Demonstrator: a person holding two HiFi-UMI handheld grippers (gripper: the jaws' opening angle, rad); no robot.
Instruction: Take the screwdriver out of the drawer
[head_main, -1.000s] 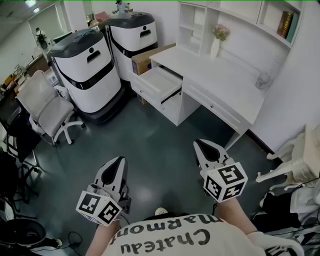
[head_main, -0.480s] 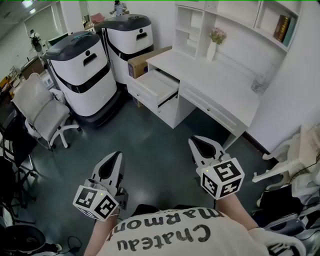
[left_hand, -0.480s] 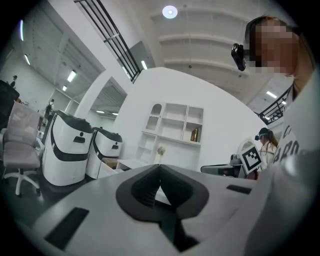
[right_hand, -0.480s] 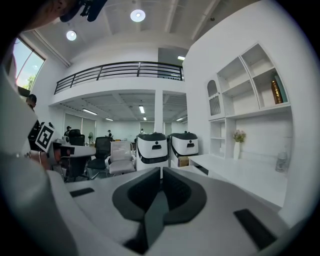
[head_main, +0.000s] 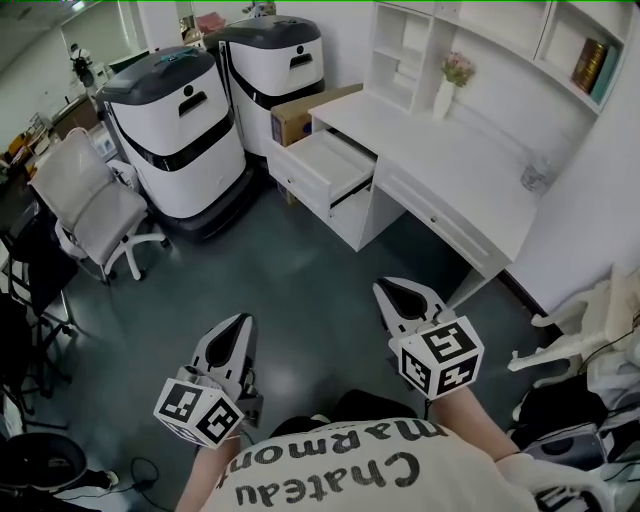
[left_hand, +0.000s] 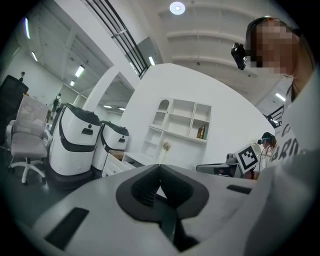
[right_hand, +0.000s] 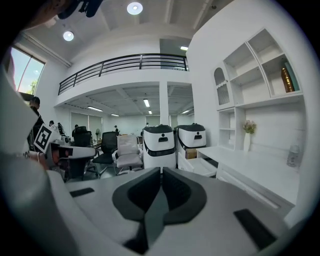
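Both jaw pairs together, empty: left gripper (head_main: 238, 326) and right gripper (head_main: 390, 291) above dark floor (head_main: 300, 265); white desk (head_main: 455, 165) beyond, its drawer (head_main: 333, 160) pulled open

Ahead of my right gripper (head_main: 398, 292) I see a white desk (head_main: 470, 170) with shelves (head_main: 420, 50) on top, by a white wall (head_main: 600, 190). Ahead of my left gripper (head_main: 236, 330) are the dark floor (head_main: 300, 280), two big white machines (head_main: 180, 130) and a white chair (head_main: 85, 205). Round lights (right_hand: 134, 8) shine above.
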